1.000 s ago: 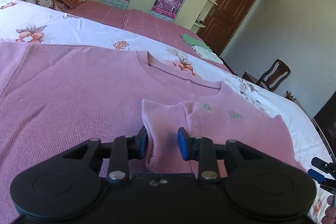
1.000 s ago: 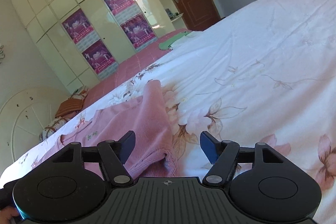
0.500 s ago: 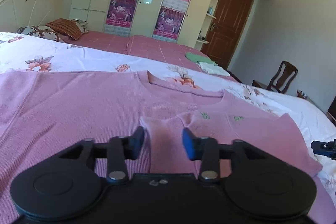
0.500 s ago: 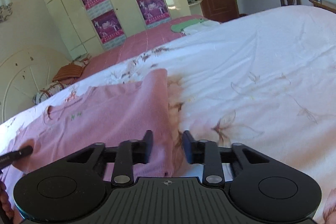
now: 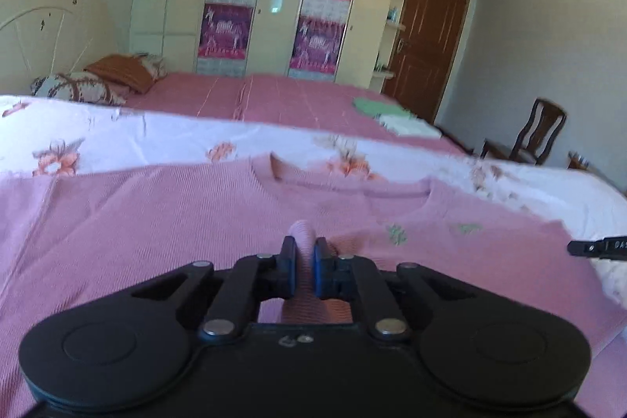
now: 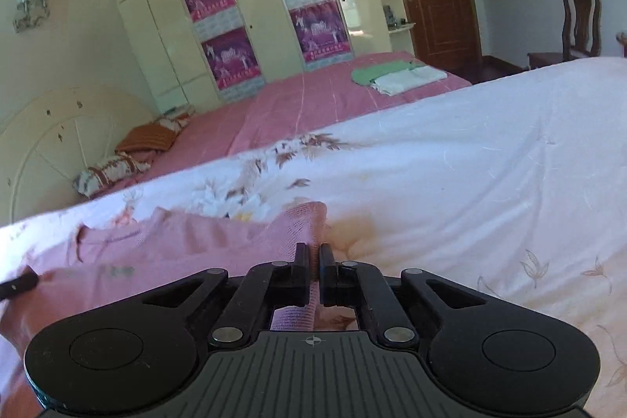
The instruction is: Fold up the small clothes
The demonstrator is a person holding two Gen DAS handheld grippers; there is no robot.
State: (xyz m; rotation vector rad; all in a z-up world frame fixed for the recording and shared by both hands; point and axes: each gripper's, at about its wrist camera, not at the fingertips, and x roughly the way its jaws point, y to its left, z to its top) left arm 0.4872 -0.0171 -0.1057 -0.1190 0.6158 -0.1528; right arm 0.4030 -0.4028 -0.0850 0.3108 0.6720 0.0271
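A pink knit sweater (image 5: 164, 222) lies spread on the floral bedsheet (image 5: 156, 140), neckline away from me. My left gripper (image 5: 303, 263) is shut on a raised fold of the sweater near its middle. In the right wrist view my right gripper (image 6: 313, 269) is shut on the sweater's right edge (image 6: 301, 222), which stands up in a ridge between the fingers. The sweater's body (image 6: 188, 241) stretches to the left there. The tip of the right gripper (image 5: 595, 246) shows at the right of the left wrist view, and the left gripper's tip (image 6: 17, 285) at the far left of the right wrist view.
Behind lies a second bed with a pink cover (image 5: 274, 96), pillows (image 5: 78, 87) and folded green and white clothes (image 6: 395, 75). A wardrobe with posters (image 5: 274, 2), a brown door (image 5: 427, 30) and a wooden chair (image 5: 537, 132) stand beyond. White sheet (image 6: 490, 163) spreads to the right.
Both grippers have closed on the sweater, the left on a fold near the middle, the right on the right edge. The pinched cloth now bunches up between the fingers.
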